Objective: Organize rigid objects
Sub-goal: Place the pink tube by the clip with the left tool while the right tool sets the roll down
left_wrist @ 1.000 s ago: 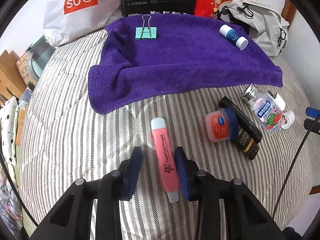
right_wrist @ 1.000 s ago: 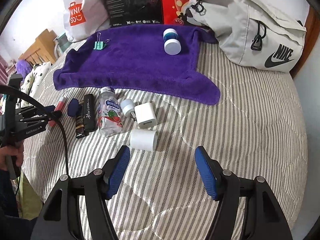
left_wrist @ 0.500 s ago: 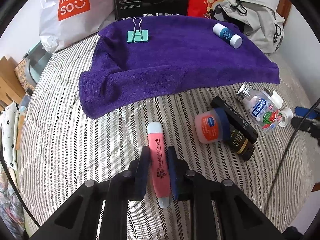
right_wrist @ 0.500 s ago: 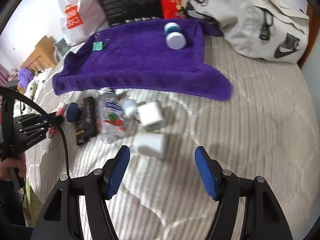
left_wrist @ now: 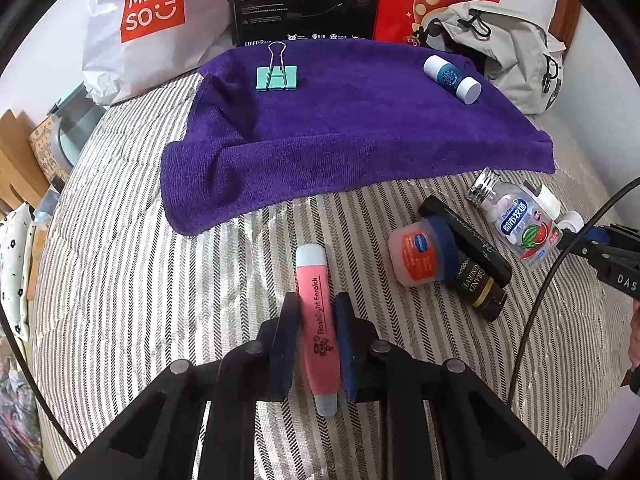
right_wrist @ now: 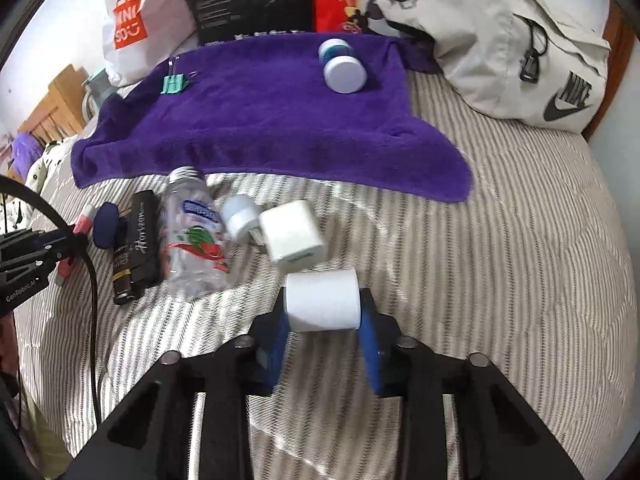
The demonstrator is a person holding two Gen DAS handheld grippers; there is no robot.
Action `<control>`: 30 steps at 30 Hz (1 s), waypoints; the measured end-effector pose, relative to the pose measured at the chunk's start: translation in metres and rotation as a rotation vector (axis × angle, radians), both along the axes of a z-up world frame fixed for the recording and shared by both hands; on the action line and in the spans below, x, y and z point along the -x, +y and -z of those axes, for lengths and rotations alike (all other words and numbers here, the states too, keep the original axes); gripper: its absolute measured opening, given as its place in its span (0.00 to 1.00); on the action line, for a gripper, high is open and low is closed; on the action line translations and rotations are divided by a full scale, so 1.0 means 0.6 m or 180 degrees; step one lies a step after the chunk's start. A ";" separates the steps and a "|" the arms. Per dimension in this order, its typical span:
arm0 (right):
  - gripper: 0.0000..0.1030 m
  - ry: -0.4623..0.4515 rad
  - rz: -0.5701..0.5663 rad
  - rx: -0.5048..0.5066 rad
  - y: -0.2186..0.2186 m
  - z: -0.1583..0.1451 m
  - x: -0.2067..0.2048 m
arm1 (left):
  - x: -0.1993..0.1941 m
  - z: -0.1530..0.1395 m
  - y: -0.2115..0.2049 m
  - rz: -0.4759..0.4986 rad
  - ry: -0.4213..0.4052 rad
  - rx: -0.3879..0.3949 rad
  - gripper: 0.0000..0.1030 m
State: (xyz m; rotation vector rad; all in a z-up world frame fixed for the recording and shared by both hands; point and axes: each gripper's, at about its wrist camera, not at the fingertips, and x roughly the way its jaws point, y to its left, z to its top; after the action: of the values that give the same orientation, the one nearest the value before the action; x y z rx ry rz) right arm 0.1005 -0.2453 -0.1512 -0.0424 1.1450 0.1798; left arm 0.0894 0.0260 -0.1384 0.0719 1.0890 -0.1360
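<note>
The left gripper point(left_wrist: 318, 312) is closed on one pink highlighter point(left_wrist: 319, 320) on the bed point(left_wrist: 120, 280), just short of the purple towel point(left_wrist: 352, 140), its long axis pointing toward the towel. The right gripper point(right_wrist: 322, 308) brackets one white cylinder point(right_wrist: 322, 300) lying crosswise; contact is unclear. One binder clip point(left_wrist: 276, 76) and one blue-and-white tube point(left_wrist: 452, 79) lie on the towel.

Small rigid items on a striped bedspread and purple towel

A pink pen point(left_wrist: 318, 320) lies lengthwise between blue pads; a white cylinder point(right_wrist: 322, 300) lies sideways. On the towel point(left_wrist: 352, 136) rest a teal binder clip point(left_wrist: 276, 76) and a blue-white tube point(left_wrist: 452, 79). A clear bottle point(left_wrist: 516, 220), red jar point(left_wrist: 418, 254) and black tubes point(left_wrist: 472, 256) cluster beside it.
</note>
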 end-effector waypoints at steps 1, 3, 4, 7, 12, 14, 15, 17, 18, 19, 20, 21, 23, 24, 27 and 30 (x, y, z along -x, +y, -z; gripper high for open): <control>0.30 0.0001 0.0020 0.0005 -0.005 0.000 -0.001 | 0.001 0.000 0.000 0.0004 -0.0011 0.0000 0.17; 0.31 -0.0021 0.0041 -0.0015 -0.018 0.001 0.000 | 0.002 0.001 -0.003 0.0021 -0.0051 -0.0029 0.17; 0.31 -0.0026 0.0034 -0.0033 -0.019 0.002 0.000 | 0.002 0.002 -0.005 0.0038 -0.0071 -0.0047 0.17; 0.31 0.0004 -0.0024 0.0020 -0.014 0.002 -0.002 | 0.000 0.001 -0.004 0.0058 -0.0057 -0.0023 0.16; 0.31 0.0027 -0.0073 -0.0039 -0.022 -0.016 -0.003 | -0.003 -0.012 0.018 0.0008 -0.0020 0.0162 0.15; 0.31 -0.0035 -0.0088 -0.0023 -0.027 -0.031 -0.002 | -0.005 -0.020 0.025 -0.0005 -0.0050 0.0174 0.15; 0.31 -0.0051 -0.0099 -0.0014 -0.028 -0.036 -0.004 | -0.006 -0.025 0.027 0.0000 -0.0060 0.0187 0.15; 0.31 -0.0097 -0.0116 0.0003 -0.030 -0.050 -0.008 | -0.012 -0.036 0.033 -0.0011 -0.0083 0.0206 0.15; 0.31 -0.0119 -0.0137 -0.0010 -0.030 -0.056 -0.010 | -0.014 -0.041 0.036 -0.0009 -0.0095 0.0218 0.15; 0.31 -0.0127 -0.0160 -0.0028 -0.031 -0.062 -0.013 | -0.016 -0.045 0.038 0.0002 -0.0098 0.0226 0.15; 0.31 -0.0157 -0.0165 -0.0049 -0.031 -0.069 -0.017 | -0.018 -0.050 0.039 -0.0001 -0.0111 0.0228 0.15; 0.31 -0.0177 -0.0172 -0.0070 -0.032 -0.074 -0.019 | -0.021 -0.058 0.041 0.0010 -0.0137 0.0237 0.15; 0.31 -0.0204 -0.0217 -0.0106 -0.031 -0.081 -0.027 | -0.025 -0.069 0.043 0.0044 -0.0180 0.0284 0.15; 0.31 -0.0219 -0.0227 -0.0114 -0.030 -0.084 -0.031 | -0.028 -0.074 0.044 0.0044 -0.0189 0.0313 0.15; 0.31 -0.0252 -0.0278 -0.0136 -0.023 -0.092 -0.048 | -0.041 -0.092 0.043 0.0093 -0.0223 0.0338 0.15; 0.31 -0.0294 -0.0328 -0.0149 -0.013 -0.097 -0.072 | -0.062 -0.105 0.041 0.0118 -0.0258 0.0306 0.15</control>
State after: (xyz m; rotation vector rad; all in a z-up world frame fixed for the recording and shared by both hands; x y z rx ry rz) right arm 0.1440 -0.2532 -0.0927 -0.0675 1.0468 0.2933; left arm 0.1266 0.0506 -0.0753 0.0112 0.9991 -0.2167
